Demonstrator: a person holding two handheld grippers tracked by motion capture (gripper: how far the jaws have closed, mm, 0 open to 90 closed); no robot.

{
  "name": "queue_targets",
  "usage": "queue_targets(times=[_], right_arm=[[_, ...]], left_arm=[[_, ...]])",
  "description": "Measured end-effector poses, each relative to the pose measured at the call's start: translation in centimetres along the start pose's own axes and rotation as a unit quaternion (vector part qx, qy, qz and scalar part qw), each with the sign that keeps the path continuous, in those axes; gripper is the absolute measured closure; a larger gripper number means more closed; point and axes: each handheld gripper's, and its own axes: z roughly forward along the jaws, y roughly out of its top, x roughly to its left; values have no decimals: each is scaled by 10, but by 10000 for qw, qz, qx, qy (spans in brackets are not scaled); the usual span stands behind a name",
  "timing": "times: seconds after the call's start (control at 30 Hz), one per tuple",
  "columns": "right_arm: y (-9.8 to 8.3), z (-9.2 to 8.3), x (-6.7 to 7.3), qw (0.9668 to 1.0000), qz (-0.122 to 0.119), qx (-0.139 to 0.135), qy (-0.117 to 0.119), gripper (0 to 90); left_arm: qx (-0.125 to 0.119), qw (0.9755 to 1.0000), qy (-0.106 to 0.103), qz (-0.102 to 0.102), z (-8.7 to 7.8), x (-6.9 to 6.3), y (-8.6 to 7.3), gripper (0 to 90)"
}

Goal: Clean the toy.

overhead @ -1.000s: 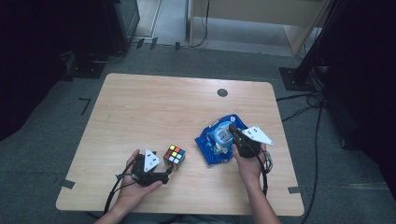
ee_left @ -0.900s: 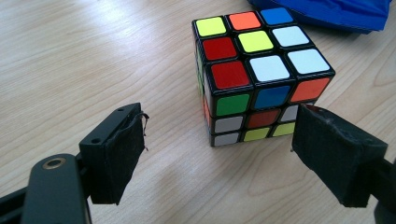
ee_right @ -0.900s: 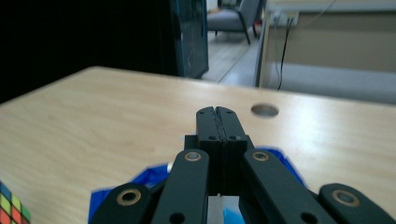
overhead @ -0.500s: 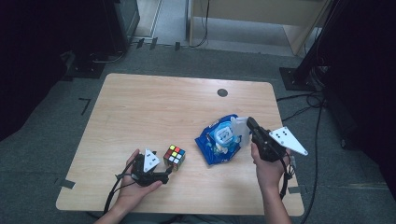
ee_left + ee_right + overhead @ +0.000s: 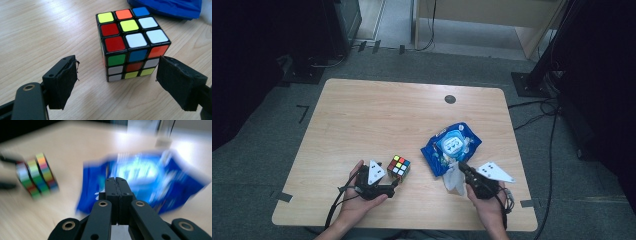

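A scrambled Rubik's cube stands near the table's front edge. My left gripper is open, and its pads flank the cube's near corner without pressing on it. A crumpled blue wipes packet lies to the right of the cube. My right gripper sits just in front of the packet, jaws pressed together. A white wipe hangs from its tip, seemingly pinched there. The right gripper view is blurred by motion.
The wooden table has a small dark cable hole at its far right. Black stands and cables sit on the grey floor beyond the right edge. Tape marks stick out at the front corners.
My right gripper has swung from the packet's right side toward the table's front edge, bringing the white wipe with it. The left gripper and the cube have stayed put.
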Motion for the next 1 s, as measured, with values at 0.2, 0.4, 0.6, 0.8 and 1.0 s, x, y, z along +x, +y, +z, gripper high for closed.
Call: queue_targets(times=[0.2, 0.4, 0.6, 0.8, 1.0], right_arm=[[-34, 41, -4, 9943, 49, 1037, -247, 899], [-30, 59, -9, 9933, 94, 1089, -374, 898], [-19, 77, -12, 9959, 246, 827, -252, 884], [-8, 60, -4, 9985, 173, 500, -130, 624], [-2, 42, 9, 9994, 1, 339, -91, 561]], left_arm=[[-13, 10000, -22, 21, -1, -1, 1, 172], [47, 9999, -66, 69, 2, -3, -1, 172], [140, 9998, -67, 96, 6, -6, -3, 172], [219, 9997, -79, -61, 9, -6, -4, 172], [403, 9989, -28, -241, 17, -14, -3, 171]])
